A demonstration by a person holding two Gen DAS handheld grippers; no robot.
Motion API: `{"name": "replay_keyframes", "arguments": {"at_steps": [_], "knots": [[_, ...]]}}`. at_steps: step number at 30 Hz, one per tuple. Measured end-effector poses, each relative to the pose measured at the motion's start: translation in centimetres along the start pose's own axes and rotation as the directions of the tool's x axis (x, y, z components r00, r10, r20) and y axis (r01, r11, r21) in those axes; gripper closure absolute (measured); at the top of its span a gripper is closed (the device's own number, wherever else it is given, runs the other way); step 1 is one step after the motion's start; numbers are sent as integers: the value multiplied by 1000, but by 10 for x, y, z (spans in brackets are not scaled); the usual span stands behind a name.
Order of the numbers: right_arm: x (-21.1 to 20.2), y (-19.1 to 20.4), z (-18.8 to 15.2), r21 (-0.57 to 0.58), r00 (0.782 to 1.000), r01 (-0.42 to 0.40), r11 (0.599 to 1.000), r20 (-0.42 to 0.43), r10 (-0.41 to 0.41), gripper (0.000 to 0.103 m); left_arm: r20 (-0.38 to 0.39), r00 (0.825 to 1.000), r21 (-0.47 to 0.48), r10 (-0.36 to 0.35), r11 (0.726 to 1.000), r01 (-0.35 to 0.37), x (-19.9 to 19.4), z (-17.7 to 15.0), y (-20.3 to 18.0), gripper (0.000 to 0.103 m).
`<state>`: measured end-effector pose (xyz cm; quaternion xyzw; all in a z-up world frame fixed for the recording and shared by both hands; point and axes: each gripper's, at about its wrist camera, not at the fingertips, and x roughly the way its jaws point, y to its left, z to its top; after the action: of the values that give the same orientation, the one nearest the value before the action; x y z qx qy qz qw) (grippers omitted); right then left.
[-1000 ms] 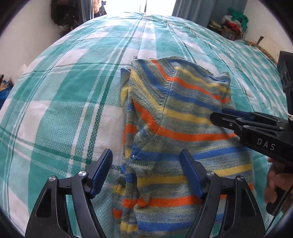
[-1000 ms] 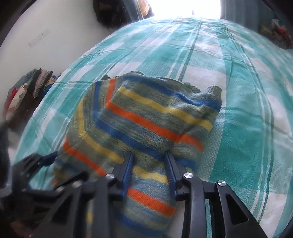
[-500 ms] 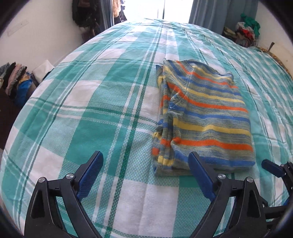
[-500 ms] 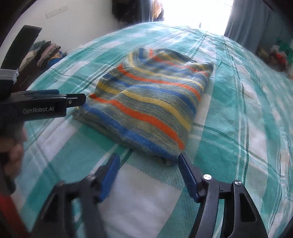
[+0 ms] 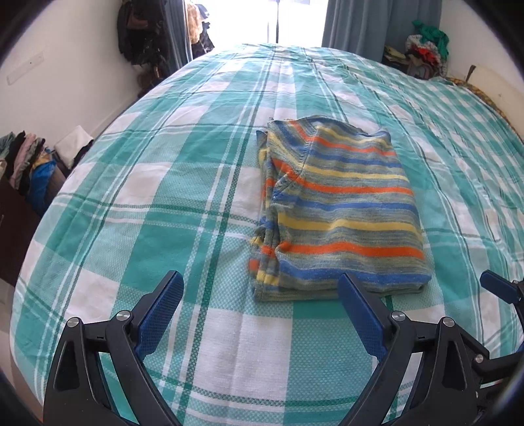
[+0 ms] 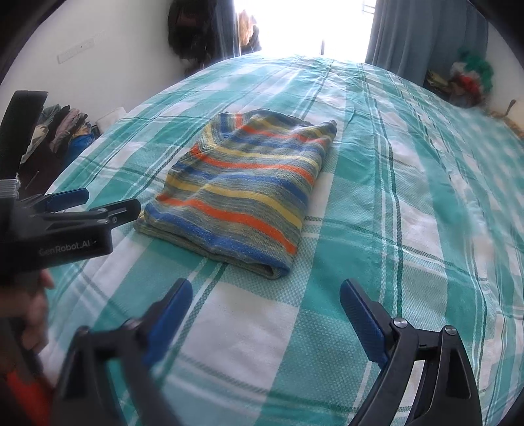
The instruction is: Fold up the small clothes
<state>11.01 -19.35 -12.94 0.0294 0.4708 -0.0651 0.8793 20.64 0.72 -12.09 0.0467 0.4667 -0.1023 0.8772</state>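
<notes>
Blue-padded jaws of the left gripper stand wide apart at the bottom of the left wrist view, holding nothing, with bare bedspread between them; its right pad tip lies just below the near edge of the striped sweater, and whether it touches the cloth cannot be told. At the lower right of that same view a blue tip of the right gripper pokes in, apart from the sweater's near right corner. In the right wrist view the right gripper likewise has its jaws spread wide over the bedspread, gripping nothing, below the sweater's near folded corner. At the left edge of that view the left gripper shows from the side, with its black body marked "GenRobot.AI", its tips near the sweater's left corner; a hand holds it from below. The sweater, knitted in orange, blue, yellow and grey-green stripes, lies folded into a flat rectangle on the middle of the bed, which is covered in teal-and-white plaid. A pile of clothes sits at the left edge beside the bed, and more clothing is heaped at the upper right near grey curtains.
</notes>
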Motion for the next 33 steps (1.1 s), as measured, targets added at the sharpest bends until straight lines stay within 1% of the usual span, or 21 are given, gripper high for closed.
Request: {"name": "replay_keyframes", "arguments": {"at_steps": [2,4,5,6,9,10,13,14,16,17,18,19,20,21,23,24,26,28,30,32,33], "knots": [[1,-9,4,33,999,-36,999,22,35,12,-1,997,-35,-80,996,80,8,9,9,7],[5,-26,16,79,996,-77,994,48,73,12,31,985,-107,-171,979,173,19,23,26,6],[9,-37,25,108,995,-82,991,56,77,12,27,982,-135,-189,972,191,28,30,33,6],[13,-47,34,134,995,-81,988,62,73,12,8,976,-155,-215,965,214,40,38,38,6],[29,-73,60,188,990,-123,974,94,107,12,-60,948,-170,-313,939,299,78,55,40,6],[38,-79,69,199,987,-147,969,95,131,12,-70,942,-169,-327,935,312,90,60,38,6],[80,-91,91,254,971,-239,937,68,229,12,-98,942,-174,-320,938,301,122,70,28,7],[96,-93,95,280,964,-265,923,60,259,12,-97,939,-173,-329,935,310,128,72,23,7],[129,-88,99,317,940,-331,889,28,340,16,-108,926,-144,-362,927,345,135,74,10,8],[143,-82,99,334,927,-357,873,11,375,25,-122,922,-121,-367,928,353,138,73,3,19],[151,-74,98,329,920,-372,868,8,391,31,-137,921,-92,-366,930,356,139,73,-4,57],[152,-65,100,303,921,-375,876,16,389,35,-154,917,-79,-367,930,359,140,73,-9,69],[152,-55,101,268,931,-353,896,9,364,54,-157,914,-89,-375,927,365,138,75,-10,82],[150,-49,104,248,943,-321,914,-1,332,64,-155,915,-93,-373,927,363,134,78,-12,84],[136,-46,110,239,945,-322,916,20,327,74,-123,922,-64,-368,930,363,114,85,-16,85],[124,-46,115,225,945,-326,918,44,325,77,-97,922,-47,-375,927,372,100,89,-18,85],[92,-41,126,181,943,-332,926,100,318,78,-43,918,-19,-394,919,394,71,100,-22,85],[57,-39,138,142,934,-343,928,153,322,78,5,909,13,-417,909,417,40,111,-25,84],[24,-39,146,109,927,-347,932,194,322,78,29,906,54,-422,906,420,16,118,-30,84],[4,-41,151,106,927,-337,935,209,311,77,10,908,74,-418,906,416,6,117,-34,81],[1,-44,150,120,931,-334,935,197,307,74,-20,911,76,-412,908,413,9,113,-36,76]]}}
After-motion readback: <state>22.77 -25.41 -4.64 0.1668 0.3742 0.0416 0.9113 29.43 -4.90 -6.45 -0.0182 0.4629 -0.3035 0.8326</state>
